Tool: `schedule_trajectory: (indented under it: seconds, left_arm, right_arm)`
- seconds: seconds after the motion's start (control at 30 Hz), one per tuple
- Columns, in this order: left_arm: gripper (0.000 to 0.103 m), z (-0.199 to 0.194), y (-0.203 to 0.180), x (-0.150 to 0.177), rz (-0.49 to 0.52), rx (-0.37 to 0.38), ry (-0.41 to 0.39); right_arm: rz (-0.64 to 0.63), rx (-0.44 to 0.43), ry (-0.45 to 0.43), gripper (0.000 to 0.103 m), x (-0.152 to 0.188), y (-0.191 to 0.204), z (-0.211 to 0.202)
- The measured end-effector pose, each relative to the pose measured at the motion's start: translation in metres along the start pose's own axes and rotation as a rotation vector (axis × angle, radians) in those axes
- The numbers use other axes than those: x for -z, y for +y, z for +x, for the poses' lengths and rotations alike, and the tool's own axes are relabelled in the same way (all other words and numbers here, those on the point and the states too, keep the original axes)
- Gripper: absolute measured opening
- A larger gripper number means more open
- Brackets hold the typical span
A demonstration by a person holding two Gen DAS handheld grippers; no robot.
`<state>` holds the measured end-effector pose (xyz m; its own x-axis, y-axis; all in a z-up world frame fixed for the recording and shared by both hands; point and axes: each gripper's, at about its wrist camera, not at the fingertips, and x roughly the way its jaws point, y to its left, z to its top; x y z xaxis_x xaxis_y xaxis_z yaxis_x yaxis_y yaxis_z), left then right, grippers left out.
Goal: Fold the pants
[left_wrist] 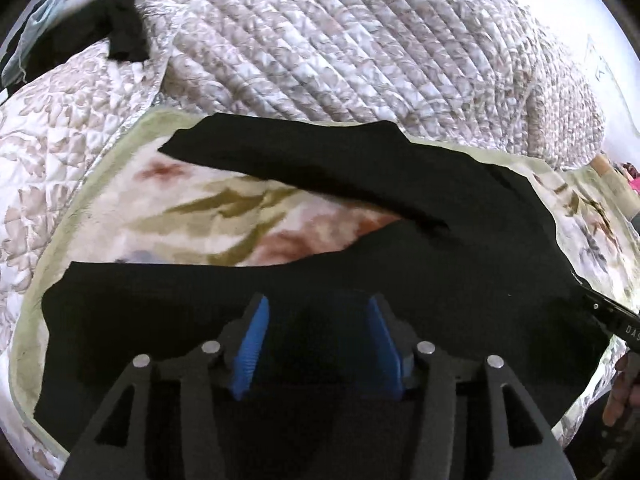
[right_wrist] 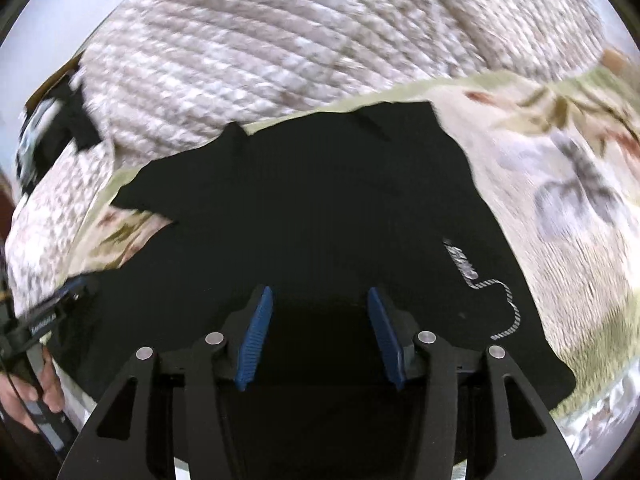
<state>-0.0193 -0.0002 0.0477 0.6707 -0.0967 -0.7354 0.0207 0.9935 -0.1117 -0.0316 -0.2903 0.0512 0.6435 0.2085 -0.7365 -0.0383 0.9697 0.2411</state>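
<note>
at the far left of the left wrist view, a white quilted bedspread [left_wrist: 48, 168] with a pale brown leaf print drapes down, and a scrap of dark cloth [left_wrist: 124, 36] hangs over a pale rail above it. next to that comes the floral blanket [left_wrist: 208, 208], cream with olive leaves and reddish blooms and a green border, spread flat. the black pants [left_wrist: 360, 184] lie on this blanket, the two legs running out leftward and splayed apart so a wedge of blanket shows between them; the far leg ends near the green border, the near leg passes directly under the left gripper [left_wrist: 318, 312]. its blue-padded tongs are spread wide with nothing between them, hovering over the near leg; whether they touch the fabric i cannot tell. behind the pants rises a bunched grey-white quilt [left_wrist: 360, 40]. at the right edge the right gripper [left_wrist: 612, 320] reaches in at the pants' edge, a hand [left_wrist: 624, 392] below it.

in the right wrist view, the left gripper [right_wrist: 60, 304] shows at the left edge, held by a hand [right_wrist: 36, 392]. the pants [right_wrist: 320, 208] fill the middle, waist end nearest, with a white drawstring cord [right_wrist: 500, 300] curling on the fabric to the right. the right gripper [right_wrist: 320, 304] hangs over the pants, its tongs spread and holding nothing. the blanket [right_wrist: 580, 200] continues to the right, blurred.
</note>
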Motion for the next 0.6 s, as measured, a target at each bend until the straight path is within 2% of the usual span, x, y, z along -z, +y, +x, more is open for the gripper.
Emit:
schedule_trajectory:
  seconds: [0.33, 0.6]
  left_arm:
    - [0.055, 0.003, -0.006, -0.001, 0.016, 0.017, 0.008]
    - [0.055, 0.009, -0.008, -0.002, 0.029, 0.014, 0.027]
  right_arm:
    - [-0.09, -0.042, 0.003, 0.052, 0.005, 0.021, 0.011]
    - [-0.069, -0.083, 0.025, 0.052, 0.004, 0.02, 0.015]
